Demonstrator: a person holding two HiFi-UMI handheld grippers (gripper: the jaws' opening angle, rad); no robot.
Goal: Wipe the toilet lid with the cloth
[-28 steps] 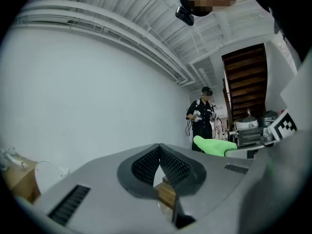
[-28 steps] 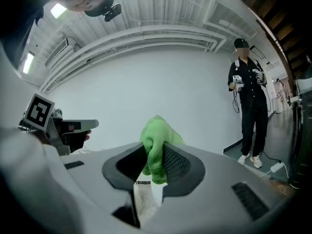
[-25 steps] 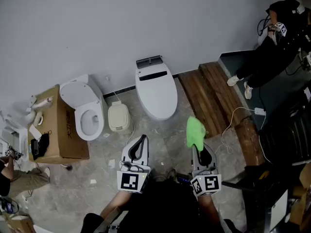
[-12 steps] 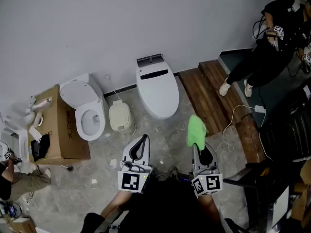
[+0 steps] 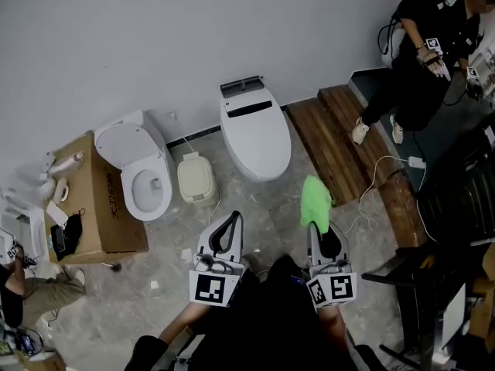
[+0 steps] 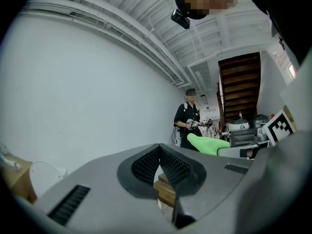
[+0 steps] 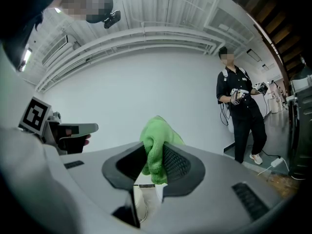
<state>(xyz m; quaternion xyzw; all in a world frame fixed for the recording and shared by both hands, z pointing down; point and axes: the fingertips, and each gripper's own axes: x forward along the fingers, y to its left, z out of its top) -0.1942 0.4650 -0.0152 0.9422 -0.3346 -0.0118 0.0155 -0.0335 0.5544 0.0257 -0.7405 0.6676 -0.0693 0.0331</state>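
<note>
Cloth (image 7: 155, 152) is where your trouble could start: the green wad is pinched in your right gripper (image 7: 155, 156), whose jaws are closed on a bunched fold, and most of the fabric stands loose above the tips. Your left gripper (image 6: 160, 152) is closed too, tips together with nothing between them, held just beside the right one at about the same height.

Both are well short of the work. The toilet lid (image 5: 255, 134), white and shut flat, sits ahead against the wall, with bare floor between it and you.

- A thin grip like this may let the cloth slide out once you drag it across a smooth lid, so press down on the wad and don't pull from its edge.
- If the loose part folds away, the hard jaw tips could meet the plastic and scrape it.
- The white cable (image 5: 370, 199) lies on the floor to your right, beside the wooden boards (image 5: 332, 141); stepping wide that way could snag it.
- The second toilet (image 5: 143, 172) to the left has its seat up, so aim for the closed one.
- Another person (image 5: 425, 45) stands far right, well apart from your path.
</note>
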